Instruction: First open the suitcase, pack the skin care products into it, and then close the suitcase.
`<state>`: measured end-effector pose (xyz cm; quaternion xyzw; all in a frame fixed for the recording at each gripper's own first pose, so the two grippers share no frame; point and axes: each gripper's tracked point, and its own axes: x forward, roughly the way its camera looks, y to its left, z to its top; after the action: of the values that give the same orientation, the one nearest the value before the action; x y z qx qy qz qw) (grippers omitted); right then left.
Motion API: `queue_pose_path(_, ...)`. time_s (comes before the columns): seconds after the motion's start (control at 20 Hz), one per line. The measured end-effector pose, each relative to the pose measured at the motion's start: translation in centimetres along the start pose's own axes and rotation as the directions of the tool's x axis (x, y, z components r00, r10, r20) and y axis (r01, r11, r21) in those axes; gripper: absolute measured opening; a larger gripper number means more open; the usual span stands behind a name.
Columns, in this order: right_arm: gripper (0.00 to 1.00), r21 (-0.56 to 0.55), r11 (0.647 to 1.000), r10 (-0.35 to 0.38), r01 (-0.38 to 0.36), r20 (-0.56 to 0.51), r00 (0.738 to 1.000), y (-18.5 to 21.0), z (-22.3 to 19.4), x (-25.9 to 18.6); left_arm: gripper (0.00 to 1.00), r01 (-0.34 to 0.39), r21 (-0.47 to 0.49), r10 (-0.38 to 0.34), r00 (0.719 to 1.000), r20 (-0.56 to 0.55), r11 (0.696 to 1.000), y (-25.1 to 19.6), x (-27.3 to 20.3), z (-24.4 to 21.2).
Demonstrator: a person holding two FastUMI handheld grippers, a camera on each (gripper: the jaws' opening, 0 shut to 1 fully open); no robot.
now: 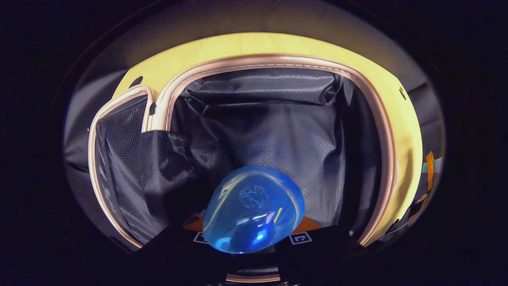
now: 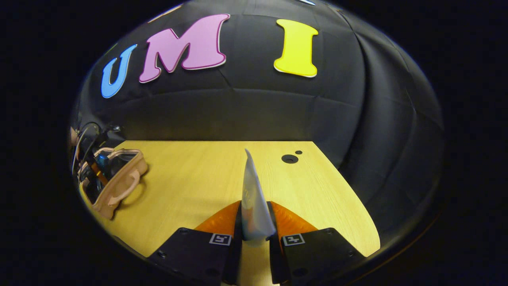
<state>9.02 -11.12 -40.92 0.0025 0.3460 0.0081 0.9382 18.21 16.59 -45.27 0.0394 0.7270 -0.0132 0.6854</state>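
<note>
Gripping a blue bottle [image 1: 253, 210] and a white tube [image 2: 254, 202], both tongs hover over the wooden table [image 2: 190, 178].

Both views are dim at the rims and heavily bowed by fisheye — straight edges curve. Glare glints on the blue bottle [image 1: 254, 210]; the tabletop [image 2: 190, 178] is evenly lit.

Left tool [image 1: 254, 234] points downward, fingers clamped on something; right tool [image 2: 256, 238] is level, fingers pinched shut likewise
</note>
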Motion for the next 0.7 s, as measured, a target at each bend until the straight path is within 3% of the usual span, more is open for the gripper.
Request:
queue_pose_path(0.05,0.31,-0.013,1.0,0.013,-0.013,0.006,1.0,0.7,0.6,-0.6,0.55,-0.002,-0.001,0.002,1.0,-0.016,1.0,0.0,-0.1,0.2)
queue_pose_path(0.15,0.31,-0.004,0.999,0.043,-0.043,0.017,0.999,2.5,1.7,-2.2,0.5,-0.021,0.012,0.022,0.999,-0.046,1.0,0.0,0.0,-0.1)
queue_pose_path(0.25,0.27,0.009,0.998,0.064,-0.064,0.041,0.997,4.3,3.3,-3.5,0.52,-0.038,0.021,0.039,0.999,-0.038,0.999,0.0,-0.3,-0.1)
queue_pose_path(0.3,0.31,0.001,0.997,0.076,-0.076,0.05,0.996,5.4,4.0,-4.2,0.49,-0.048,0.028,0.048,0.998,-0.027,0.998,0.1,-0.5,-0.2)
queue_pose_path(0.4,0.31,-0.03,0.994,0.104,-0.102,0.067,0.992,7.6,5.7,-5.5,0.52,-0.037,0.032,0.036,0.999,0.039,0.999,0.2,-1.4,-0.4)
queue_pose_path(0.5,0.31,-0.032,0.991,0.132,-0.129,0.091,0.987,9.8,7.5,-6.9,0.82,0.026,-0.002,-0.026,0.988,0.155,1.0,-0.9,-4.0,-0.5)
queue_pose_path(0.55,0.31,-0.018,0.99,0.143,-0.142,0.097,0.985,11.0,8.1,-7.6,0.97,0.044,-0.019,-0.038,0.972,0.232,0.999,-0.9,-4.3,-0.8)
queue_pose_path(0.7,0.31,0.029,0.982,0.183,-0.186,0.099,0.978,14.8,9.1,-9.6,0.97,0.031,-0.079,0.009,0.885,0.466,0.996,0.8,-9.6,-1.6)
